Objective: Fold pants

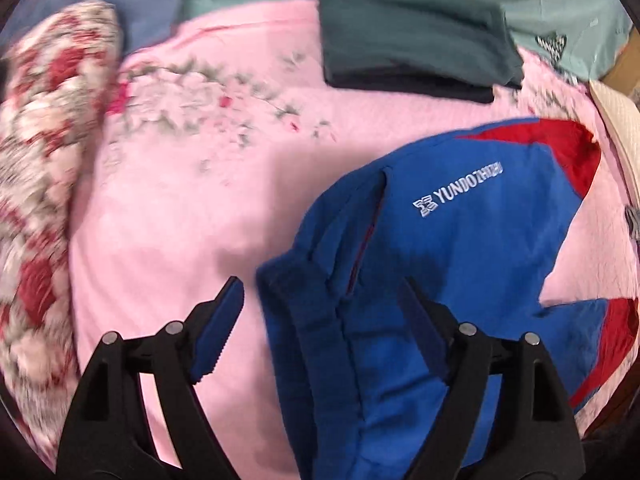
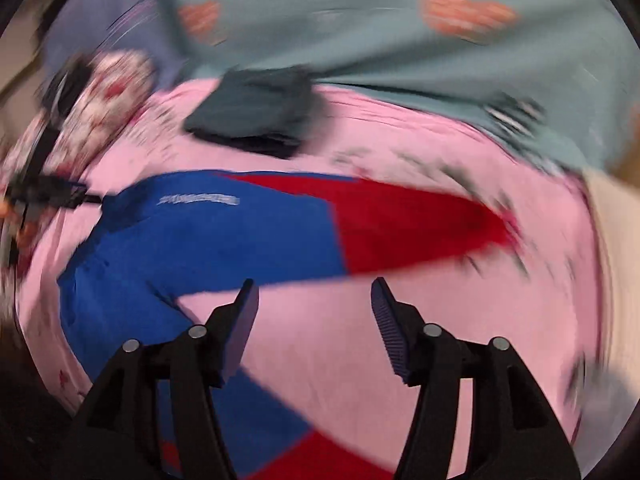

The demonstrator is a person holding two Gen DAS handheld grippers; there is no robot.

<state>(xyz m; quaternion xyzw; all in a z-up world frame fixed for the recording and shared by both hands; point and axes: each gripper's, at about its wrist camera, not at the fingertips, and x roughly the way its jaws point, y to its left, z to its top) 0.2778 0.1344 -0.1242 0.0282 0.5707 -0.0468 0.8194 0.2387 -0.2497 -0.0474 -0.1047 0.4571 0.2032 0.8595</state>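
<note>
The blue-and-red pants [image 1: 460,240] lie spread on a pink flowered bedspread [image 1: 200,208], filling the lower right of the left wrist view, waistband toward the bottom and white lettering on the blue cloth. The left tool [image 1: 320,300] stands spread wide; its right finger is over the blue fabric by the waistband, its left finger over bare pink, and nothing is pinched. In the blurred right wrist view the pants [image 2: 224,236] stretch across the middle, blue at left and red at right. The right tool [image 2: 314,292] is spread too, empty, over pink bedspread between the two legs. A folded dark green garment [image 1: 416,52] sits in the upper middle, apart from the pants. A red-flowered pillow [image 1: 44,168] lies along the left edge.
</note>
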